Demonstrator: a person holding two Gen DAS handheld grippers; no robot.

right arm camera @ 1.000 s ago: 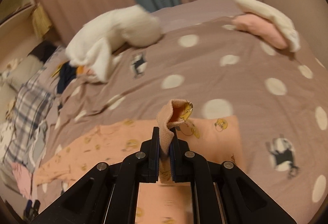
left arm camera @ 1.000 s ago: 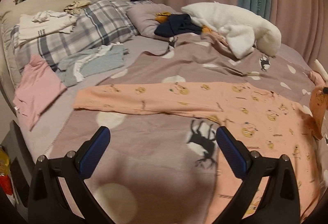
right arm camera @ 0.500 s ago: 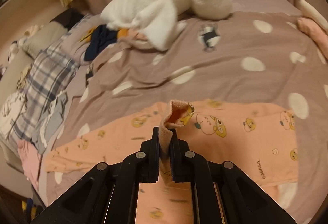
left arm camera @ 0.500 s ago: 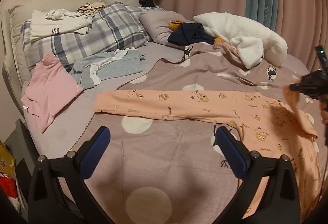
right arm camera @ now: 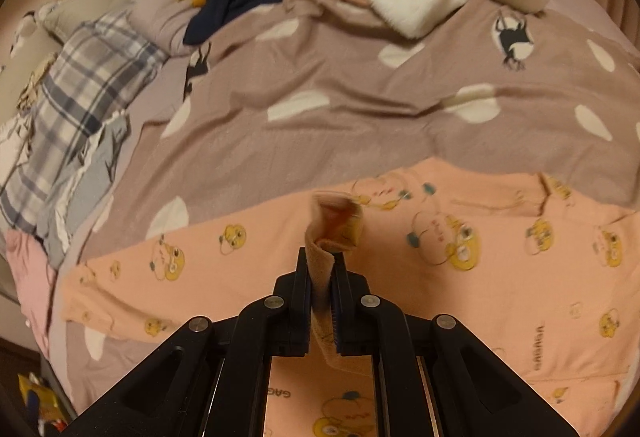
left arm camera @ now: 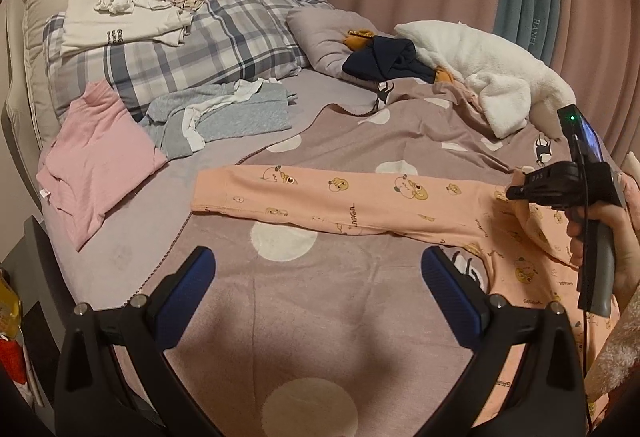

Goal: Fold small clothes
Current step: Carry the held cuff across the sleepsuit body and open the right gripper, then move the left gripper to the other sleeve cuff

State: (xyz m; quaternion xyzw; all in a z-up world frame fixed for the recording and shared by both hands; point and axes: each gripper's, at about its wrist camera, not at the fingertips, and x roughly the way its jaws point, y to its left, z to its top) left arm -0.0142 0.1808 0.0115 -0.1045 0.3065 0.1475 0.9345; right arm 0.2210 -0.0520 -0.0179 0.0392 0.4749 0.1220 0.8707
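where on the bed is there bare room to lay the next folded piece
Free: the spotted blanket below the peach sleeve, around the open left tongs, and the stretch between that sleeve and the white plush blanket. Crowded: the pink top, grey clothes and plaid pillow.

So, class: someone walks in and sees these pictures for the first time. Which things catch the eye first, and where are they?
The peach printed garment stands out, spread across the spotted mauve blanket in the middle of the bed. The right gripper has its jaws shut on a fold of it, while the left gripper hangs open above the blanket. A fluffy white blanket is heaped at the far side.
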